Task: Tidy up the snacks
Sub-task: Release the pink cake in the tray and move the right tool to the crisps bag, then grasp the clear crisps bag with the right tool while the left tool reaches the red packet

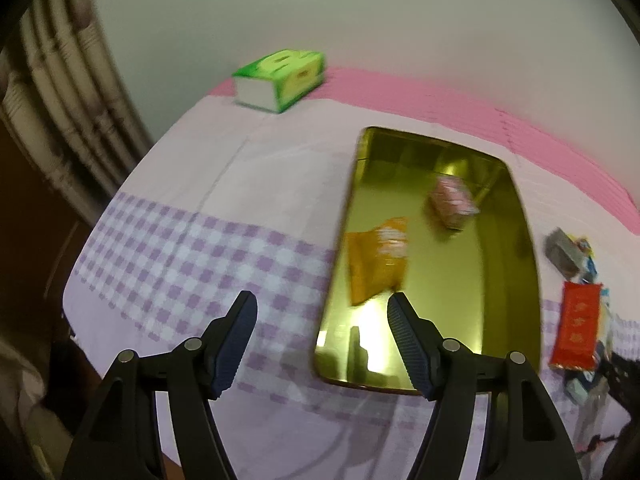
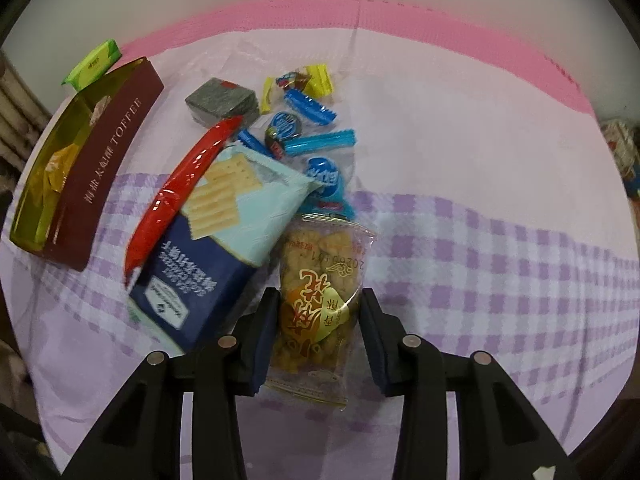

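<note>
Left gripper (image 1: 322, 306) — fingers spread wide, nothing between them, hovering over the checked cloth (image 1: 192, 256) at the near-left corner of the gold tin (image 1: 520, 280). Tin lies open on the cloth; inside it an orange packet (image 1: 374, 260) toward the near side and a small pink packet (image 1: 452, 200) further back, apart from each other. Green tissue box (image 1: 280, 78) sits at the far edge, well apart from the tin. Right of the tin, outside it: a red packet (image 1: 576, 326) and a grey packet (image 1: 564, 254), view blurred.

Right gripper (image 2: 320, 308) — fingers straddle a clear packet of golden-brown snacks (image 2: 320, 280), one on each side. Left pad looks to be touching the wrapper; right pad sits just beside it, contact unclear. Can't tell if it's a firm grip. Packet lies on the cloth, near end of the snack pile. Just left of it a blue-and-white cracker pack (image 2: 208, 256) with a long red packet (image 2: 176, 196) leaning across it. Beyond: grey packet (image 2: 222, 102), blue wrapped candies (image 2: 320, 142), yellow candies (image 2: 318, 80). Far left, the tin's brown side reads TOFFEE (image 2: 104, 168).
</note>
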Demonstrator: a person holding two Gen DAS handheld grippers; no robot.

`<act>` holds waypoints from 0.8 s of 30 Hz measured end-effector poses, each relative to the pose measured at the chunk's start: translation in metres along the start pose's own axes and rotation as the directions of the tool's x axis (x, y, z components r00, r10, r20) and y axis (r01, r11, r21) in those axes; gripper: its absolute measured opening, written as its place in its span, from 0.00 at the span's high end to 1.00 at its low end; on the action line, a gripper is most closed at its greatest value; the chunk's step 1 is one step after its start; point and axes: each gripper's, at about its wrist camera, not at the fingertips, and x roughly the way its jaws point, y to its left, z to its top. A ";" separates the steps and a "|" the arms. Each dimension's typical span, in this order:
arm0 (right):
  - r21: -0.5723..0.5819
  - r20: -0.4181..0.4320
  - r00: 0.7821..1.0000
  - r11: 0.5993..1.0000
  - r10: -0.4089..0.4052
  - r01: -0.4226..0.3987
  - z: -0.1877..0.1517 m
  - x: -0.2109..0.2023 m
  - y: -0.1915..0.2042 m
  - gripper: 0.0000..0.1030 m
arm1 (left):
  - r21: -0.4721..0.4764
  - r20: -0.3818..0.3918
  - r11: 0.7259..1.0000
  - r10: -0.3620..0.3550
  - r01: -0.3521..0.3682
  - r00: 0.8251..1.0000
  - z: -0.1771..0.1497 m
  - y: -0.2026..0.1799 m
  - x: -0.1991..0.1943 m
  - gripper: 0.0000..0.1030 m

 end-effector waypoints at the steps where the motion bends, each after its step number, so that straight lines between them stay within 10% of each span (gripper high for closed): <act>1: 0.007 0.004 1.000 1.000 -0.003 0.003 -0.001 -0.001 -0.006 0.64 | 0.024 0.008 1.000 -0.007 0.007 1.000 0.000 -0.008 -0.003 0.34; 24: 0.127 0.077 0.997 0.992 -0.010 0.001 0.007 0.005 -0.087 0.64 | 0.367 -0.117 0.864 -0.324 0.344 0.939 -0.007 -0.214 -0.015 0.32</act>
